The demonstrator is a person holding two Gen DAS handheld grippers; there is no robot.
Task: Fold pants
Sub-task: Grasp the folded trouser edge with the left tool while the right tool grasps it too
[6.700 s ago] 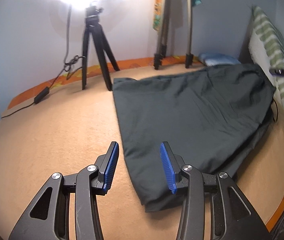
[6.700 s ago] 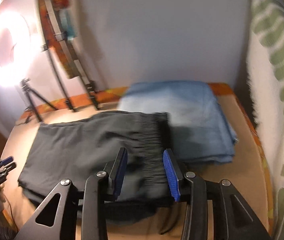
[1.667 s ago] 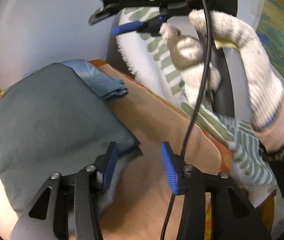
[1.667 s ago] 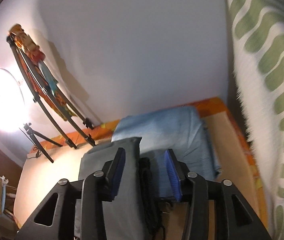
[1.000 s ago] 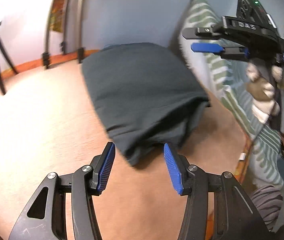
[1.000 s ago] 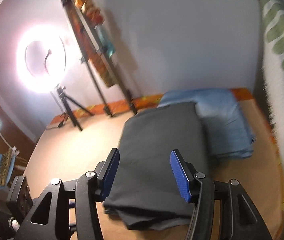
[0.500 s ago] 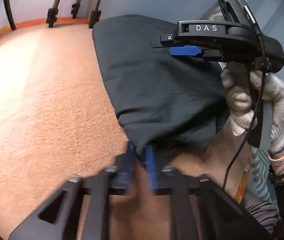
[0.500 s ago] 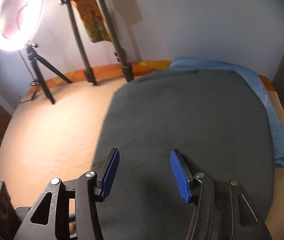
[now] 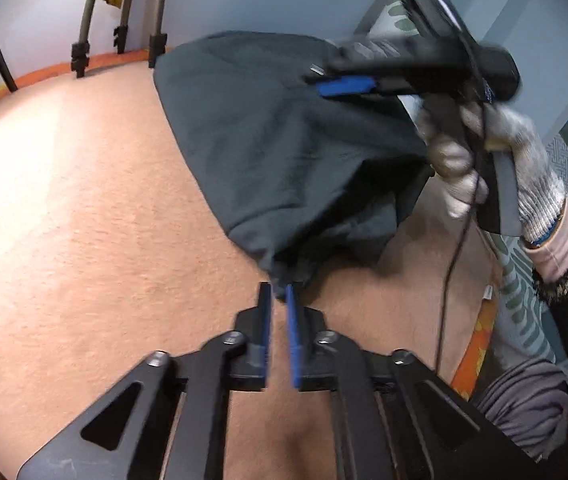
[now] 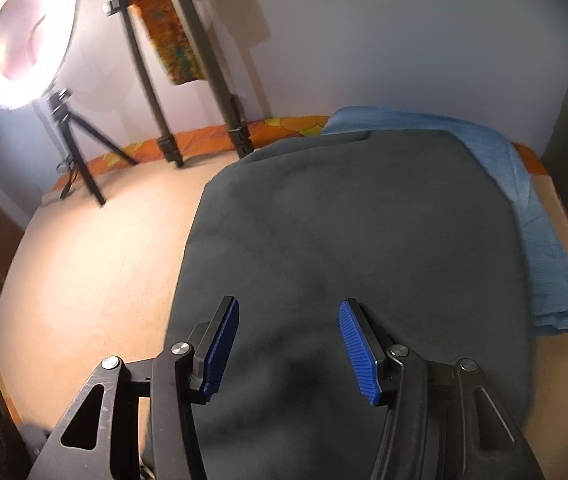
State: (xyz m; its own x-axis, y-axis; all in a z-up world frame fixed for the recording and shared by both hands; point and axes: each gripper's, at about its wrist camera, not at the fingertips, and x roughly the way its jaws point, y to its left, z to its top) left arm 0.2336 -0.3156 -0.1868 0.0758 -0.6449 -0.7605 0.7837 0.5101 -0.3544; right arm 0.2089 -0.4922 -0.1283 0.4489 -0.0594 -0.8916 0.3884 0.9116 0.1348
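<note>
Folded dark grey fabric pants [image 9: 284, 128] at frame centre on tan carpet [image 9: 84, 200], left gripper [image 9: 279, 296] clenched on their near corner, right gripper [image 10: 289, 320] spread wide, empty, above them, blue folded cloth [image 10: 524, 208] at right.

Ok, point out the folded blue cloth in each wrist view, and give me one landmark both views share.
Left wrist view: not in it; the dark pants fill the spot in front of the wall.
Right wrist view: right side, the folded blue cloth partly under the pants' far edge.
Shared landmark: the tripod legs at the orange bed edge.
</note>
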